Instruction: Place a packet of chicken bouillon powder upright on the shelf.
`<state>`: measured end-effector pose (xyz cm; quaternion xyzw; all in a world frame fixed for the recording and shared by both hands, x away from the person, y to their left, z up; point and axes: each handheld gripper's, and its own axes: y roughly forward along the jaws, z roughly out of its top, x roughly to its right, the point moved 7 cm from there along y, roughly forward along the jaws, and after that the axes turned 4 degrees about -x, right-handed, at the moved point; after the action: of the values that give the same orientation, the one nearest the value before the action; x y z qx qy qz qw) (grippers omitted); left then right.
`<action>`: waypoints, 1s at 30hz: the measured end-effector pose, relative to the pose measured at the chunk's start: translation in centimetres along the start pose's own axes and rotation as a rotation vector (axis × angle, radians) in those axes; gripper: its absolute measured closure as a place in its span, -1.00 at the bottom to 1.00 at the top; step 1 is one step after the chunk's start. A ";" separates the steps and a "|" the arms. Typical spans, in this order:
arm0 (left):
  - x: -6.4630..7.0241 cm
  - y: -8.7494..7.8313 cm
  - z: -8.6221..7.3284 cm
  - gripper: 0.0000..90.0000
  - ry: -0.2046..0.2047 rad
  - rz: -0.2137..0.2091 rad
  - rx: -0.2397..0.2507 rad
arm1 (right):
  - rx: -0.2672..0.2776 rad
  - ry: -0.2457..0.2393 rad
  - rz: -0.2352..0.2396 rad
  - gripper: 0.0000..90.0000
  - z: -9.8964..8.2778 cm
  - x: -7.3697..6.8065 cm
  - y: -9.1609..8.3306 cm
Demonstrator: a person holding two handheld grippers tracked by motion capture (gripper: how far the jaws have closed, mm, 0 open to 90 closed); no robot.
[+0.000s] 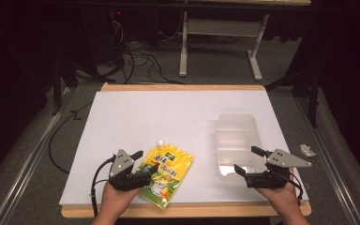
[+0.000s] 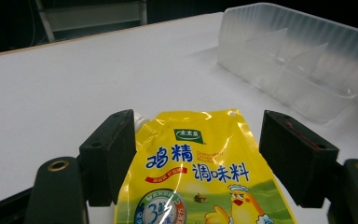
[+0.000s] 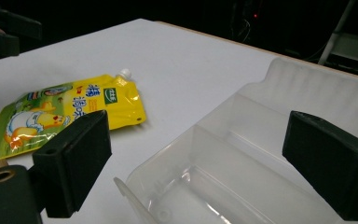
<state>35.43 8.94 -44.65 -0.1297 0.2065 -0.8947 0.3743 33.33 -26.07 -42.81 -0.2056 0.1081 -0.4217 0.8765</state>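
Note:
A yellow spouted seasoning pouch (image 1: 166, 173) lies flat near the table's front edge, its white cap toward the far side. My left gripper (image 1: 146, 161) is open, with one jaw on either side of the pouch (image 2: 200, 172); neither jaw is seen pressing on it. A clear plastic container with dividers (image 1: 236, 140) stands to the right. My right gripper (image 1: 247, 159) is open at the container's near end, and its jaws frame the container's near compartment (image 3: 242, 163). The pouch (image 3: 65, 112) lies off to the left in the right gripper view.
The white table top (image 1: 168, 117) has a wooden rim (image 1: 183, 87). A small crumpled scrap (image 1: 306, 150) lies on the floor to the right of the table. Cables and a white table frame (image 1: 183, 47) lie beyond the far edge.

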 end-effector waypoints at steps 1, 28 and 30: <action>-0.1 0.0 0.0 -0.39 -0.001 0.004 -0.001 | -0.001 0.003 -0.004 -0.82 0.0 0.0 -0.1; -2.0 -0.2 -0.9 0.11 -0.006 0.060 -0.044 | 0.008 -0.004 -0.017 -0.79 0.0 0.0 -0.3; -2.8 0.0 -1.6 0.43 0.008 0.101 -0.093 | 0.009 -0.003 -0.016 -0.78 -0.1 0.0 -0.3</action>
<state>36.78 11.41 -46.30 -0.1327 0.2557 -0.8646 0.4117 33.09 -26.24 -42.72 -0.2034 0.1032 -0.4290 0.8741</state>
